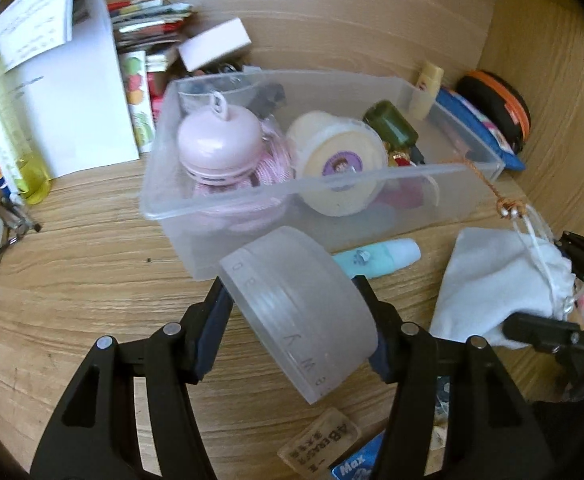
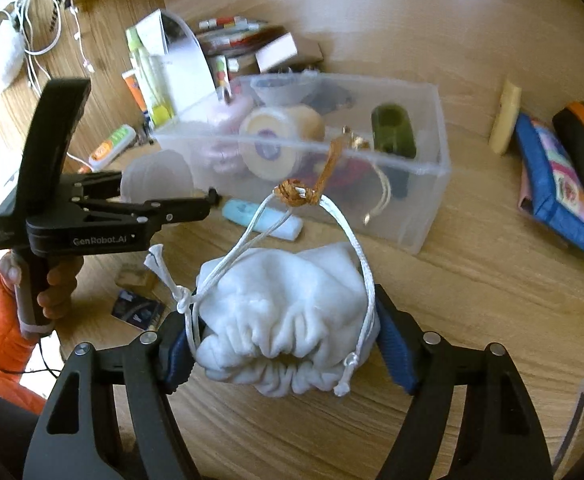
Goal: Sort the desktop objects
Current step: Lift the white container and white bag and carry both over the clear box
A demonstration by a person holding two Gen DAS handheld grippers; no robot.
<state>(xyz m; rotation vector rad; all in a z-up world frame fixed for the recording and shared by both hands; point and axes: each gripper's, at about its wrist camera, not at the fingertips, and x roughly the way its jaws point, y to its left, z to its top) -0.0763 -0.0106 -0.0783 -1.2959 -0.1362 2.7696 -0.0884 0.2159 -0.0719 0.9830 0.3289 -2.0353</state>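
left gripper [image 1: 298, 320] clamped on a frosted round jar [image 1: 298, 312], tilted, its curved wall pressed between both blue pads [image 1: 212, 332]; the jar hangs just in front of the near wall of the clear plastic bin [image 1: 228, 206], above the wooden desk [image 1: 92, 248]. right gripper [image 2: 288, 340] closed on a white drawstring pouch [image 2: 288, 300], the gathered mouth bulging between the jaws; its white cord [image 2: 356, 256] loops forward to an orange knot [image 2: 294, 196]. the bin holds a pink round case [image 1: 220, 144], a cream tub [image 1: 340, 160] and a green bottle [image 1: 392, 124]. a teal tube [image 1: 376, 260] lies on the desk beside the bin.
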